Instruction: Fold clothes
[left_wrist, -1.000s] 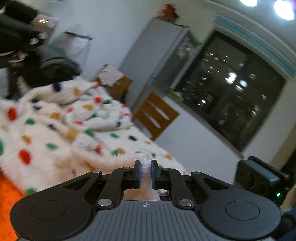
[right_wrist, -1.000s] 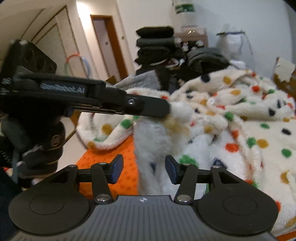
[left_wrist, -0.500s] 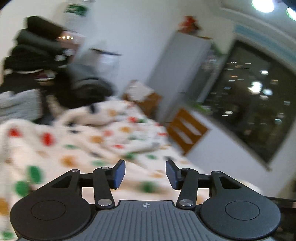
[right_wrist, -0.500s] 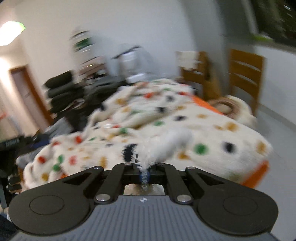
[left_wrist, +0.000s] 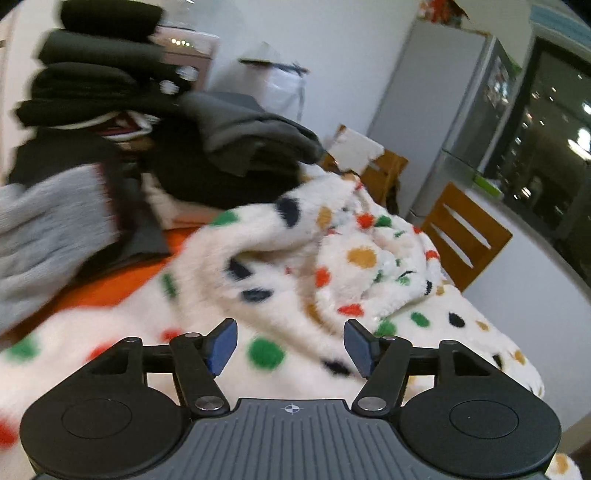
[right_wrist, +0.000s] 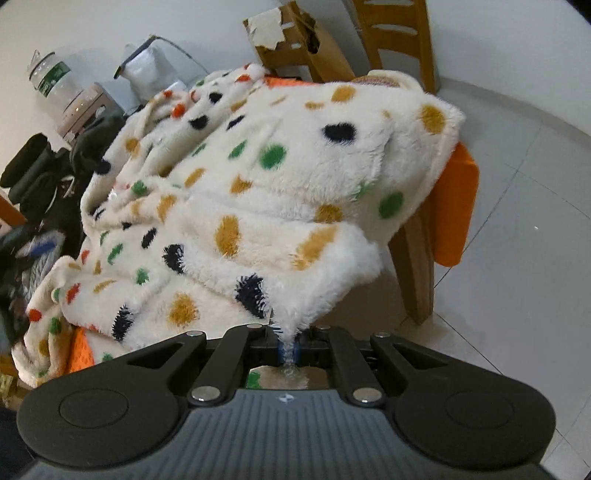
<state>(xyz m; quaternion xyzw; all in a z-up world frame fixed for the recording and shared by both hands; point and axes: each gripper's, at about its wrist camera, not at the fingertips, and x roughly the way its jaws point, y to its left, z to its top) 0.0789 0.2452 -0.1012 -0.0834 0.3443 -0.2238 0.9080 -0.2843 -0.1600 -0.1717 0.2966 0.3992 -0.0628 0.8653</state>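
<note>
Left hand-held gripper (left_wrist: 290, 345) now spread wide and empty above spotted fleece garment (left_wrist: 332, 258), released since a second ago, right hand-held gripper (right_wrist: 287, 349) now clamped on garment corner, previously open, garment draped over orange-covered bench (right_wrist: 456, 206), dark clothes pile (left_wrist: 110, 92) behind.

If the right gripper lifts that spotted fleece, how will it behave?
Probably floppy: the spotted fleece lies in soft folds and tapers to the pinch in the right gripper. Likely bulky to lift, since it covers the orange surface. The deep pile should resist slipping.
</note>
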